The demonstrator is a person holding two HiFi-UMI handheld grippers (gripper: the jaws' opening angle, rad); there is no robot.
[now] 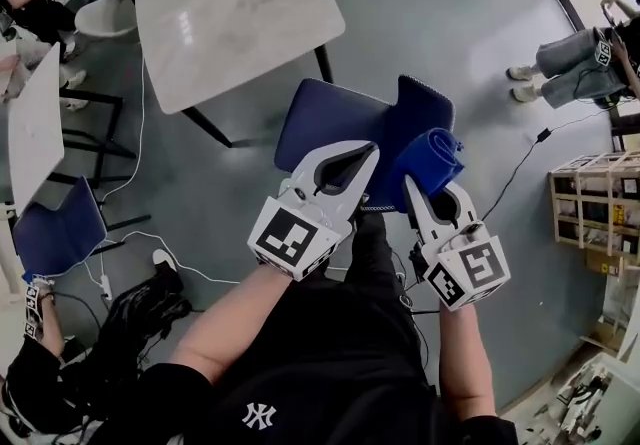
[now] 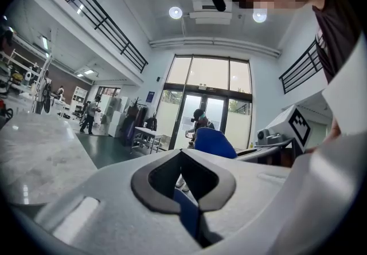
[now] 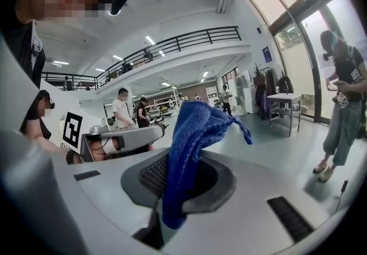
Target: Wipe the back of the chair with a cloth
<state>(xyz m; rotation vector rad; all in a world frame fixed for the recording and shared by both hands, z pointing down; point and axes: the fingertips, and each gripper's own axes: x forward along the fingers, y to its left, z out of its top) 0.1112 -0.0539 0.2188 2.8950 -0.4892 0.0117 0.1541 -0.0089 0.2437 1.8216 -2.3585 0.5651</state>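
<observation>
We judged the biggest hazard to be the table (image 1: pixel 230 23), which stood just beyond the chair (image 1: pixel 330 118). A hard push during the wipe could shove the chair into the table's legs. Nothing steadied the chair. Our left claw (image 1: pixel 366 153) hung over it with its tips shut together and nothing gripped (the blue strip in its gap we took for the chair behind). The smaller worry was the cloth (image 1: pixel 432 155). Our right claw (image 1: pixel 430 185) was clamped on it over the chair's right side, but only on a fold. Rubbing against the back could drag the cloth out of that hold, or its loose corner could catch.

The table top was pale, smooth and veined in grey like marble, with rounded corners and thin dark legs. The chair was a dark blue shell with a matte look and soft curved edges. From above we could not say for certain which part was the back. Both claws were hard white plastic with dark inner faces, and the right one's face showed a fine ribbed grid. The cloth was bright blue, thick and looped like knit or terry. It stood up loosely rolled out of the claw, with one limp corner flopping free.
</observation>
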